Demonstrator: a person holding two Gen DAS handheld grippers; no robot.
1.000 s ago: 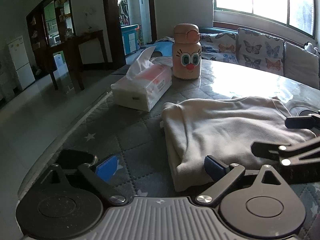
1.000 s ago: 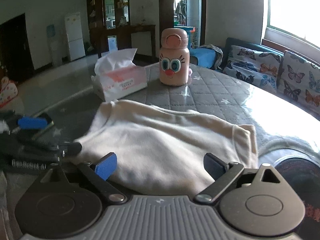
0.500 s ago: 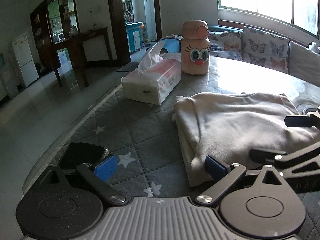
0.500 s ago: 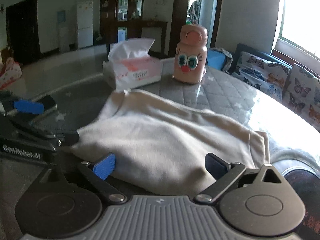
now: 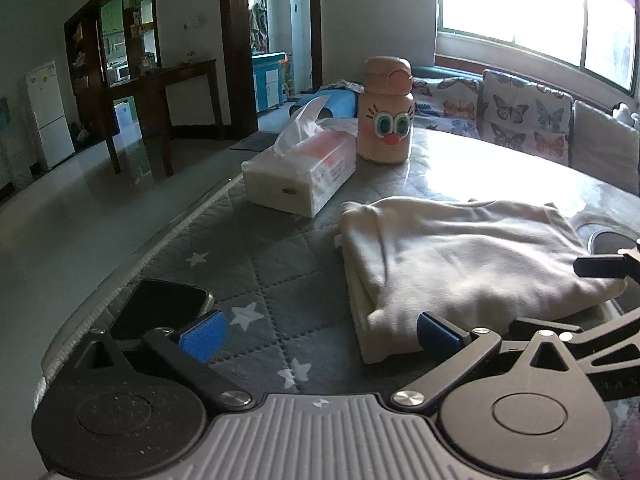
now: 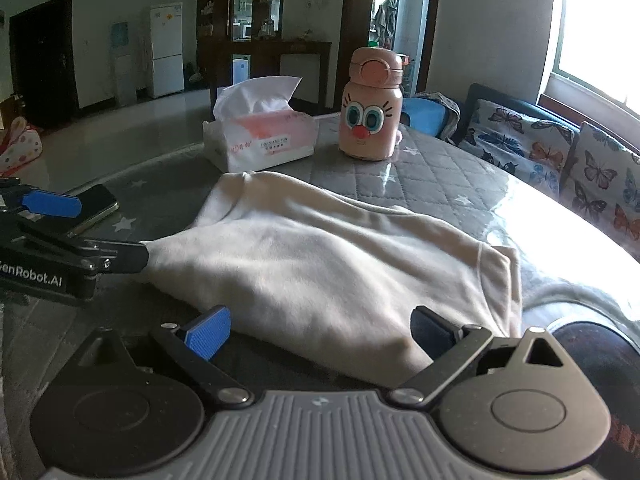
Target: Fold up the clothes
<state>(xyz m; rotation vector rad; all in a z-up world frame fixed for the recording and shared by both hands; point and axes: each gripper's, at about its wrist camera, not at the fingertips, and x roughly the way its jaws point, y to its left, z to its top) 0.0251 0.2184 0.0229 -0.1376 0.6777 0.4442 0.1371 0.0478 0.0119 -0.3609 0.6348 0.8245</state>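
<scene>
Cream garment folded flat; your left gripper jaws opening, empty; right gripper wide, empty. Lift clear, don't snag the near edge.

Cream garment; grey star-quilted table cover — peach bottle.

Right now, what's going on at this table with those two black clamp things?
A person is folding clothes with a handheld gripper in each hand. A cream garment lies folded on the quilted table. The left gripper is opening its jaws, with nothing between them; the garment's corner lies just beside one pad. The right gripper is open at the garment's near edge. A phone, a tissue pack and a cartoon-faced bottle sit nearby, untouched.
</scene>
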